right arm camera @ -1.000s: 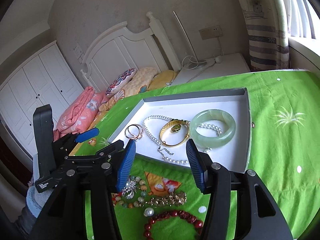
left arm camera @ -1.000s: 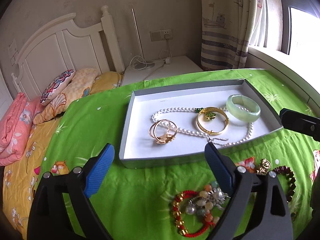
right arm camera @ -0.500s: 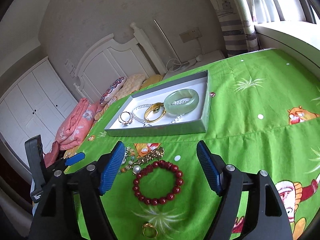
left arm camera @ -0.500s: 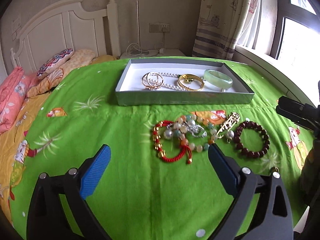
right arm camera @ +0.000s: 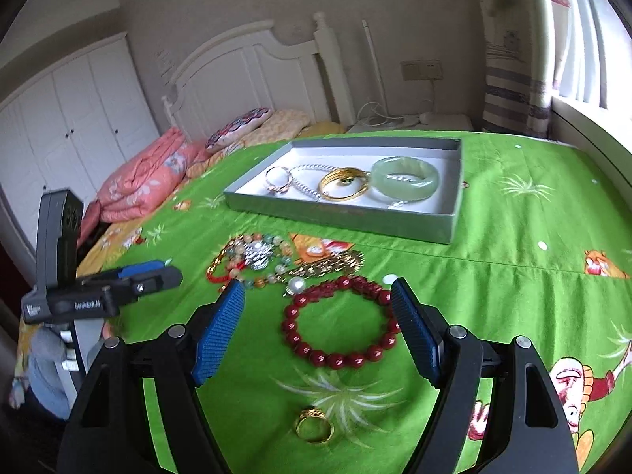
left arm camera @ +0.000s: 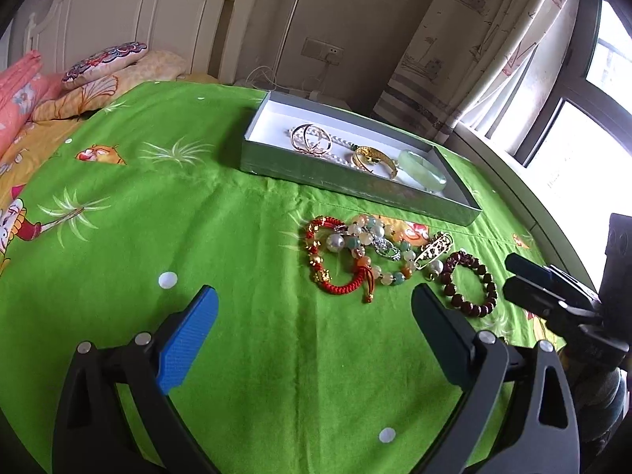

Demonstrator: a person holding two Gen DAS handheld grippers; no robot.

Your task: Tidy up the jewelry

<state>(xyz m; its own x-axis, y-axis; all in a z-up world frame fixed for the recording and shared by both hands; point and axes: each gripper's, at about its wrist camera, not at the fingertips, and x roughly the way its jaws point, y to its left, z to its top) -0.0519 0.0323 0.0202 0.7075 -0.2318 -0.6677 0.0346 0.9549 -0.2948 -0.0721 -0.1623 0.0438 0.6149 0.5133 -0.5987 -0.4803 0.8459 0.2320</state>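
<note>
Midway through sorting jewelry on a green bedspread (right arm camera: 513, 245), we count four pieces already in the shallow grey box (right arm camera: 454, 213): a pale green jade bangle (right arm camera: 406, 177) at its right end, a gold bangle (right arm camera: 343, 189) beside it, a pair of rose-gold rings (right arm camera: 278, 179) toward the left, and a pearl necklace (left arm camera: 339, 144) trailing under them across the white floor of the box.

Still loose on the cloth in front of the box we see a tangle of mixed bead bracelets with a red cord (left arm camera: 351, 252), a gold filigree piece (left arm camera: 434, 251) just beside it, a dark red bead bracelet (right arm camera: 341, 322) and, nearest us, a small gold ring (right arm camera: 315, 428). By our reckoning roughly half the job is left.

Our right gripper (right arm camera: 318, 330) hovers over the red bead bracelet, its jaws having just been opening and now spread wide, gripping nothing. Our left gripper (left arm camera: 314, 335) likewise stands spread and empty over bare cloth, short of the tangle.
</note>
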